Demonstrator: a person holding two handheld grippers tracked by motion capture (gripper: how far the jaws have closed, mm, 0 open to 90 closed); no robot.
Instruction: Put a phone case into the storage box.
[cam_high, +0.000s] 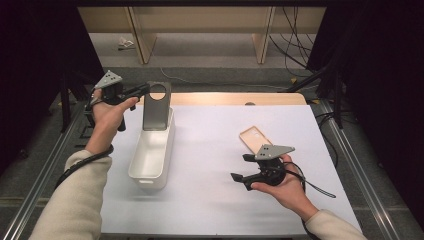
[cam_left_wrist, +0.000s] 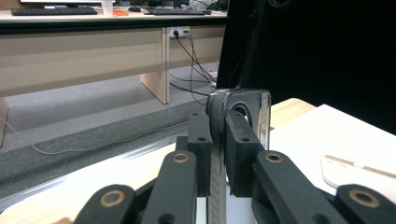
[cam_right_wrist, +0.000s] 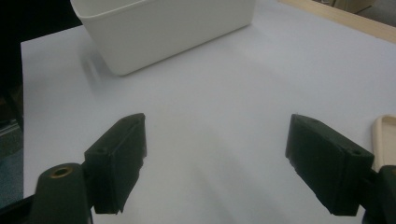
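Grey phone case with round cut-out (cam_high: 157, 106): one, lower end hidden inside the white oblong plastic bin (cam_high: 152, 150), upper edge clamped by left gripper (cam_high: 141, 92). Beige phone case (cam_high: 255, 139): one, partly hidden just behind right gripper (cam_high: 239, 177), whose jaws stand apart, empty.

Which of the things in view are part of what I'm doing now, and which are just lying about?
In the job:
- grey case, clamped upright in the left gripper over the bin
- white bin
- tan case on the table, beside the open right gripper

Lying about:
- desks behind
- floor cables
- keyboard on a desk
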